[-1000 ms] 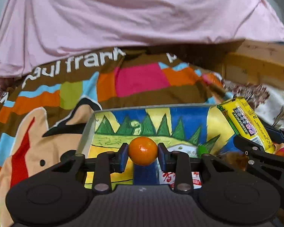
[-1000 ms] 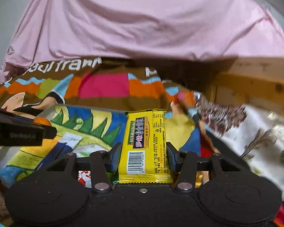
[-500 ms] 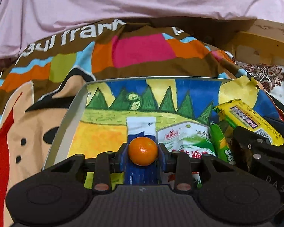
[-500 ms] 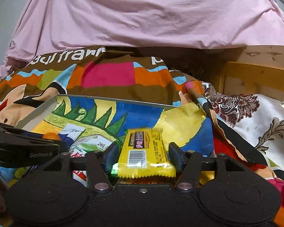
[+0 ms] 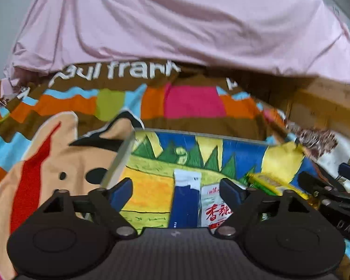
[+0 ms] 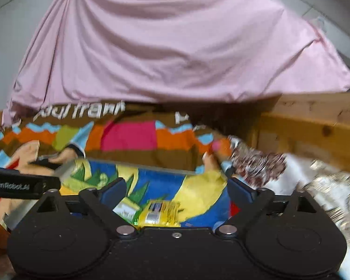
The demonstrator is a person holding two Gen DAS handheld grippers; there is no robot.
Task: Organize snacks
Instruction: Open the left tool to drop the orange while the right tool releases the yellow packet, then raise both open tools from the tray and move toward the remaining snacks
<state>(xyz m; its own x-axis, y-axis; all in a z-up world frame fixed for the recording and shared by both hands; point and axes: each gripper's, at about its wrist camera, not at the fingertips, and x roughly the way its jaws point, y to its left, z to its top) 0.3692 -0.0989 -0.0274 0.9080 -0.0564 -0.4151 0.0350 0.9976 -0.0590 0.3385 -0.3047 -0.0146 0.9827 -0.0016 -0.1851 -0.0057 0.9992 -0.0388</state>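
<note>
Pink sheet [image 5: 175, 23] hangs behind, with a colourful cartoon blanket [image 5: 46, 151] spread on the bed under our work area. On it sits the snack tray [image 5: 119, 163], its bottom painted with trees and hills. Inside the tray we see a blue-and-white packet [image 5: 185, 200] and, just beside it, a white packet with red characters [image 5: 213, 207]. A green snack pack [image 5: 266, 183] lies further toward the tray's right side.

In the right wrist view the yellow snack bar [image 6: 159, 213] lies low in the tray, below the right gripper [image 6: 177, 191]. Those jaws have just been opening, stand wide, and touch nothing. Same for the left gripper [image 5: 176, 192]: jaws just opened, wide apart, nothing between them. We cannot see the small orange fruit in either view; likely it dropped into the tray under the gripper body.

Step in hand, as we judge it: release, both items let go into the tray. Next move calls for backing both grippers clear of the tray without knocking the packets, then finding any snacks left outside. Views are blurred.
</note>
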